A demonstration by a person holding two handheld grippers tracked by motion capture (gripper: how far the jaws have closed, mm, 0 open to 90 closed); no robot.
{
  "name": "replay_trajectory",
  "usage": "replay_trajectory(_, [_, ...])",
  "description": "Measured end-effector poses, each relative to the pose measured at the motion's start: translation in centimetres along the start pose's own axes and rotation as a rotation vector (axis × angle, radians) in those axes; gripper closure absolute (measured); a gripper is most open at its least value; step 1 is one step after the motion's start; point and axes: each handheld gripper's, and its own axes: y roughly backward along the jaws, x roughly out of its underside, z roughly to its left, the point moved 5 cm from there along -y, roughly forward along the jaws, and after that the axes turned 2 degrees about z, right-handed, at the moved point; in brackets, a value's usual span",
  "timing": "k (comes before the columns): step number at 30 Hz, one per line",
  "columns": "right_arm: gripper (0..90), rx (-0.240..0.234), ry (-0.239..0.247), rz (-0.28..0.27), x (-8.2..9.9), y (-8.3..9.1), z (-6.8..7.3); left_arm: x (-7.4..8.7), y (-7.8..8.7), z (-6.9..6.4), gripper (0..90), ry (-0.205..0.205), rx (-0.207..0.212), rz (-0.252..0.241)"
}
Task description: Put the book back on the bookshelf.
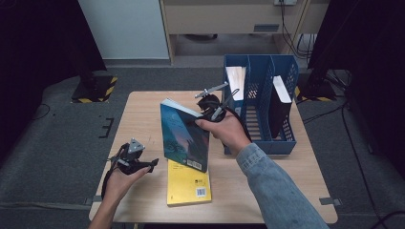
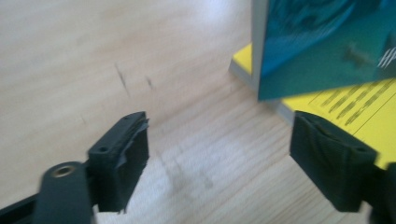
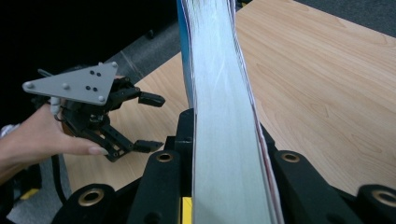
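**Spotter:** Pale wooden table (image 1: 143, 114) on grey carpet, dark curtains to either side, light cabinet doors at the back. You have a blue plastic three-slot file rack (image 1: 260, 143) at the far right of the tabletop; a white-edged book (image 1: 235, 81) stands in its left slot and a dark book with a white top edge (image 1: 281, 107) in its right slot.

**Operator:** Where is my book?

**Spotter:** Your teal paperback with the dark cover drawing (image 1: 185, 136) is off the table, upright and slightly tilted, over the middle of the tabletop. Your right gripper (image 1: 210, 110) pinches it at the upper right edge. In the right gripper view the white page block (image 3: 229, 140) runs straight up between the black jaws, and they are clamped tight on it.

**Operator:** And below it?

**Spotter:** Flat yellow paperback with a barcode (image 1: 187, 185), lying at the near edge. The teal book's lower corner hangs just above its far end; I cannot tell whether they touch.

**Operator:** My left side?

**Spotter:** Your left gripper (image 1: 143, 164) sits low near the table's left edge, just left of both books, grey three-cornered plate on top. Its jaws stand wide with bare wood between them, gripping nothing; the left gripper view shows the teal cover and yellow book ahead to the right.
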Motion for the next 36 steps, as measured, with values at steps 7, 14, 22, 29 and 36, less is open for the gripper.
replay_trajectory(7, [73.0,0.03,-0.03,-0.026,-0.4,-0.1,0.1,2.1,-0.6,1.8,6.7,0.05,0.041,0.055])
replay_trajectory(14, [73.0,0.019,-0.048,-0.046,-0.6,0.5,0.4,3.4,-1.3,3.1,6.6,0.093,0.02,0.087])
replay_trajectory(22, [73.0,0.04,-0.063,-0.068,0.0,1.3,0.2,3.9,-1.5,3.5,5.5,0.104,-0.01,0.106])
replay_trajectory(29, [72.9,0.033,-0.064,-0.1,0.8,2.9,0.4,4.5,-1.6,4.0,4.3,0.102,-0.053,0.075])
replay_trajectory(36, [72.9,0.043,-0.062,-0.117,1.9,4.8,0.8,4.9,-2.0,4.1,0.0,0.108,-0.07,0.005])
